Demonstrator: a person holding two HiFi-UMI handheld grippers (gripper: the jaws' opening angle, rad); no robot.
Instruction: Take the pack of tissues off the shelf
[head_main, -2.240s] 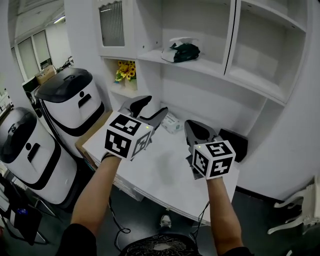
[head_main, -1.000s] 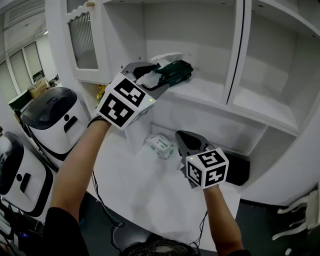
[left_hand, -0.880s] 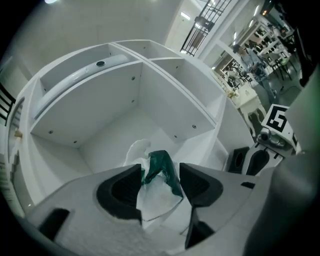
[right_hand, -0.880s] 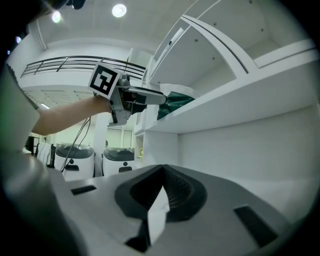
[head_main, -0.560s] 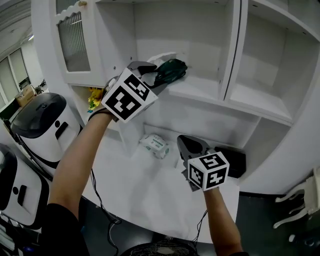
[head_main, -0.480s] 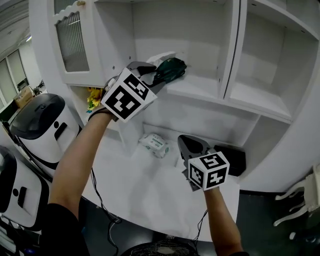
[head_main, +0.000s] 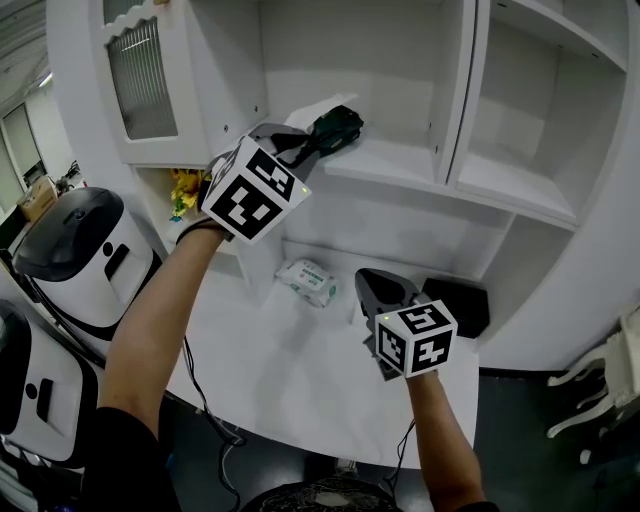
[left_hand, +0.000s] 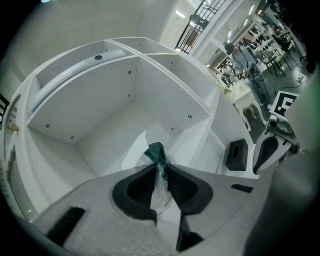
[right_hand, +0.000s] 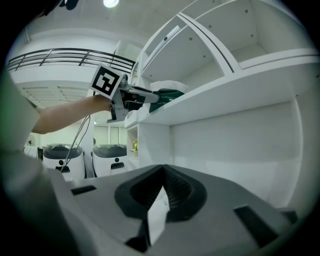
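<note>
shelf (head_main: 400, 160): dark-green tissue pack (head_main: 335, 128) at left end | table (head_main: 300, 380): white pack (head_main: 307, 281), black box (head_main: 457, 306)

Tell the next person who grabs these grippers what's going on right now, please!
Left gripper: up at the shelf, jaws closing on the wrapper end of the green and white pack of tissues, which sits pinched between them.
Right gripper: jaws together, low over the table, not helping.
Done: the reach is made and the pack is gripped.
Left to do: the pack is not yet off the shelf. Pull it out gently and bring it down.
</note>
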